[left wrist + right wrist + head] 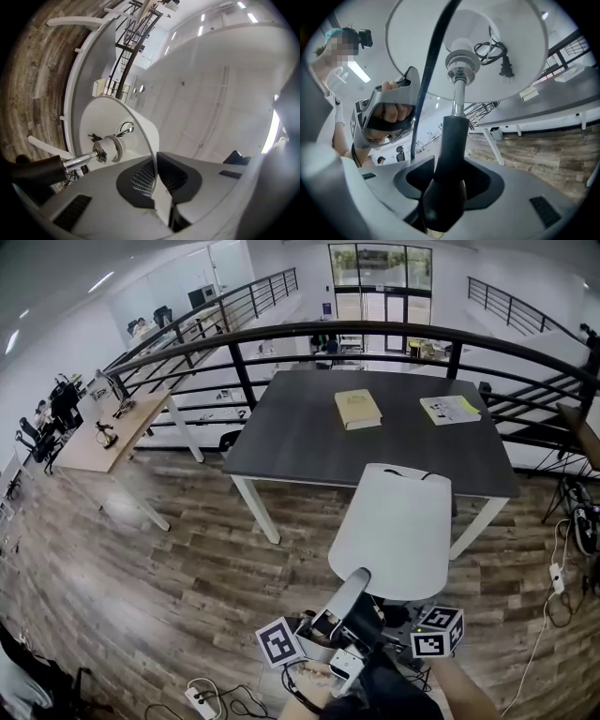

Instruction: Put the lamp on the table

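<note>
The lamp has a white cone shade and hangs in the air over the wood floor, just short of the dark grey table's near edge. My left gripper is shut on the thin rim of the shade; the bulb socket shows inside. My right gripper is shut on the lamp's black stem below the shade. A coiled cord with its plug lies inside the shade. In the head view both marker cubes sit under the shade.
A yellowish book and a paper sheet lie on the table's far half. A black curved railing runs behind it. A wooden desk stands at left. Cables and a power strip lie on the floor near my feet.
</note>
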`<action>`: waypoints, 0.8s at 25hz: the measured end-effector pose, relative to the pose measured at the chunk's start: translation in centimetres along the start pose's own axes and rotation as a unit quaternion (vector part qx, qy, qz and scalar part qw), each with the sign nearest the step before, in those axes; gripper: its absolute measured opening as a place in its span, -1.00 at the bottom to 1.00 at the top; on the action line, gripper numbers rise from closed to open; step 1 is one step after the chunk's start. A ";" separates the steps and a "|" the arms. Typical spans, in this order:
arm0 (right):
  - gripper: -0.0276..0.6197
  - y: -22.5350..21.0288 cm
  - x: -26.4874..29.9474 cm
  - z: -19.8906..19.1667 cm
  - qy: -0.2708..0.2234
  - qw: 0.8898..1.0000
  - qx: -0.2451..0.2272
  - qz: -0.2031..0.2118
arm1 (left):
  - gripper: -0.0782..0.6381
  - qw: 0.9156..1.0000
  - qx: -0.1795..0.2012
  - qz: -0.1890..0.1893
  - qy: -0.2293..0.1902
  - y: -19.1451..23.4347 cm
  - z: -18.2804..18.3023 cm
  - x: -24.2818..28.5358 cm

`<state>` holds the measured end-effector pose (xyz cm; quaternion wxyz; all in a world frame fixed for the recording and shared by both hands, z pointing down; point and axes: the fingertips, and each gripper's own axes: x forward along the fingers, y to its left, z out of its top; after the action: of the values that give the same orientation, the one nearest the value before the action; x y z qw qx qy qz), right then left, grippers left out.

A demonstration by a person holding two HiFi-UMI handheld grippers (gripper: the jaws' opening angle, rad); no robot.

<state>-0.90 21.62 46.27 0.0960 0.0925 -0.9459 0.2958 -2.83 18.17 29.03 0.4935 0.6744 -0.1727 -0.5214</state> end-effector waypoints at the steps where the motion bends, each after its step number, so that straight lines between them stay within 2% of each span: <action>1: -0.30 -0.8 0.1 0.6 0.001 1.000 0.000 0.002 | -0.70 1.000 0.001 -0.001 -0.003 0.4 0.5 0.7; 13: -0.30 -9.9 0.2 7.2 0.015 1.000 -0.006 0.014 | -0.71 1.000 0.011 -0.001 -0.017 5.5 5.1 9.5; 20: -0.30 -13.7 0.2 9.6 0.013 1.000 -0.002 0.017 | -0.71 1.000 0.014 0.005 -0.017 7.8 6.6 13.3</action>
<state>0.88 4.98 45.98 0.1033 0.0727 -0.9465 0.2968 -1.10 1.47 28.77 0.4836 0.6716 -0.1914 -0.5276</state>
